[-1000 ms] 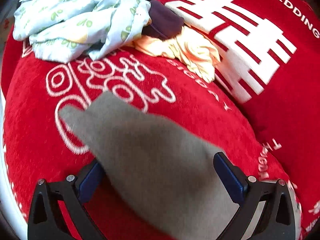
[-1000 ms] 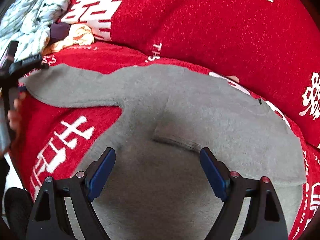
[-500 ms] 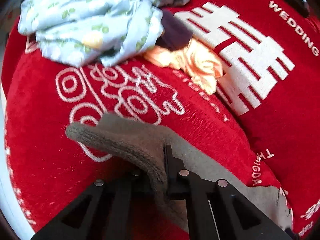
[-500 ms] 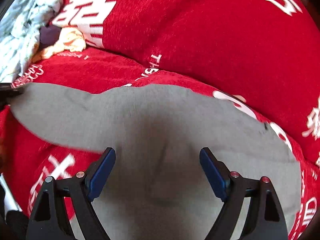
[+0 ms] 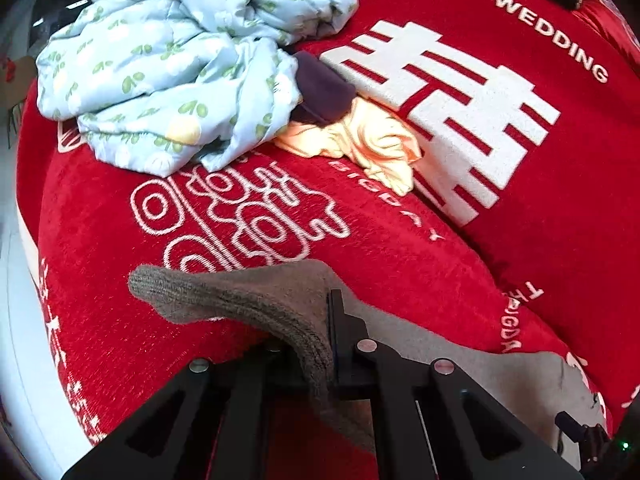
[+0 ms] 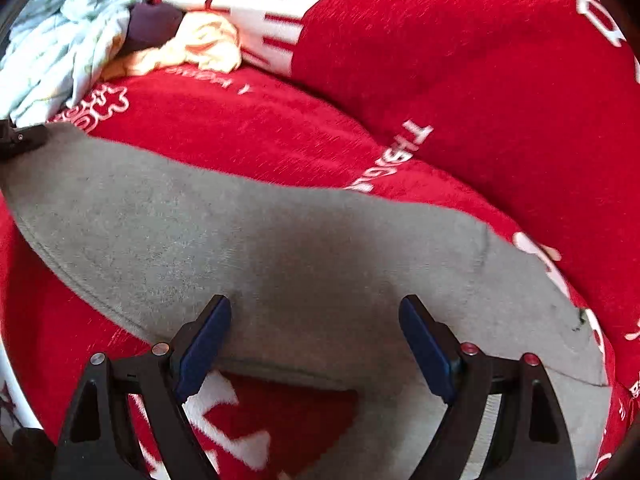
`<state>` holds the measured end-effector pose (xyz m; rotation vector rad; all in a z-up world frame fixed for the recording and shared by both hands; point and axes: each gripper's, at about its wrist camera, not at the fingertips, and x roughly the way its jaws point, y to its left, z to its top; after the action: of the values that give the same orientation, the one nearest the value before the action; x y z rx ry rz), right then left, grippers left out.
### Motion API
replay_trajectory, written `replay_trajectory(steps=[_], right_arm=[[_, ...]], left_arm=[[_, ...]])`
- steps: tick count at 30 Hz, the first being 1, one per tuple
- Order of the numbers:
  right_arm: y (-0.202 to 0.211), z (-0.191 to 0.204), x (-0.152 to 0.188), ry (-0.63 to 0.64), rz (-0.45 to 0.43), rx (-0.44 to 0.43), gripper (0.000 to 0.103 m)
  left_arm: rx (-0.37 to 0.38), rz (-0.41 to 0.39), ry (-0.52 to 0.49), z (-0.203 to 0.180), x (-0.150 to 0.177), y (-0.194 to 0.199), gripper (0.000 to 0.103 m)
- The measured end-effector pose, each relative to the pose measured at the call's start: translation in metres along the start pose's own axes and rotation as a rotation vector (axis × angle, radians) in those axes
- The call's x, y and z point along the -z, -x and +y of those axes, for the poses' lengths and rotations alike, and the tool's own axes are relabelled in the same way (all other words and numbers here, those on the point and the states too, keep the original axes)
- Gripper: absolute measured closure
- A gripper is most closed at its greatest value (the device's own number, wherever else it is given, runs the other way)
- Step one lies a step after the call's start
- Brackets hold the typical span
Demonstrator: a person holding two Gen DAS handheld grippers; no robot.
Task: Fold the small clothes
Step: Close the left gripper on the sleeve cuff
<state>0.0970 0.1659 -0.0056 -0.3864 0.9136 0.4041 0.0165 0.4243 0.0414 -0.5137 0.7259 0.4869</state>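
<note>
A grey knit garment (image 6: 280, 248) lies spread on the red sofa seat. My left gripper (image 5: 326, 320) is shut on the ribbed end of one of its legs (image 5: 224, 296) and holds that end raised above the cushion. The left gripper also shows at the left edge of the right wrist view (image 6: 20, 140). My right gripper (image 6: 314, 344) is open, its blue pads (image 6: 204, 344) hovering just over the garment's near edge, touching nothing that I can see.
A pale blue leaf-print blanket (image 5: 180, 60) is heaped at the sofa's far left, with a dark purple cloth (image 5: 324, 88) and a crumpled peach garment (image 5: 372, 140) beside it. A red back cushion with white lettering (image 5: 520, 120) rises on the right.
My left gripper closed on the grey leg's ribbed end and lifted it. The garment has been pulled flatter and longer. My right gripper stayed open and drew back toward the near edge.
</note>
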Motion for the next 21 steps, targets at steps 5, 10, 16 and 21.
replay_trajectory(steps=[5,10,16,21], right_arm=[[0.018,-0.052,0.020,-0.139,0.002,0.025,0.015],[0.034,-0.099,0.048,-0.223,0.009,0.065,0.015],[0.055,-0.137,0.081,-0.294,-0.015,0.074,0.015],[0.066,-0.169,0.115,-0.356,-0.015,0.087,0.015]], left_arm=[[0.033,0.055,-0.066,-0.039,0.007,0.007,0.096],[0.058,0.090,-0.167,-0.096,0.028,0.015,0.096],[0.073,0.109,-0.289,-0.161,0.054,0.031,0.096],[0.077,0.132,-0.361,-0.211,0.080,0.039,0.096]])
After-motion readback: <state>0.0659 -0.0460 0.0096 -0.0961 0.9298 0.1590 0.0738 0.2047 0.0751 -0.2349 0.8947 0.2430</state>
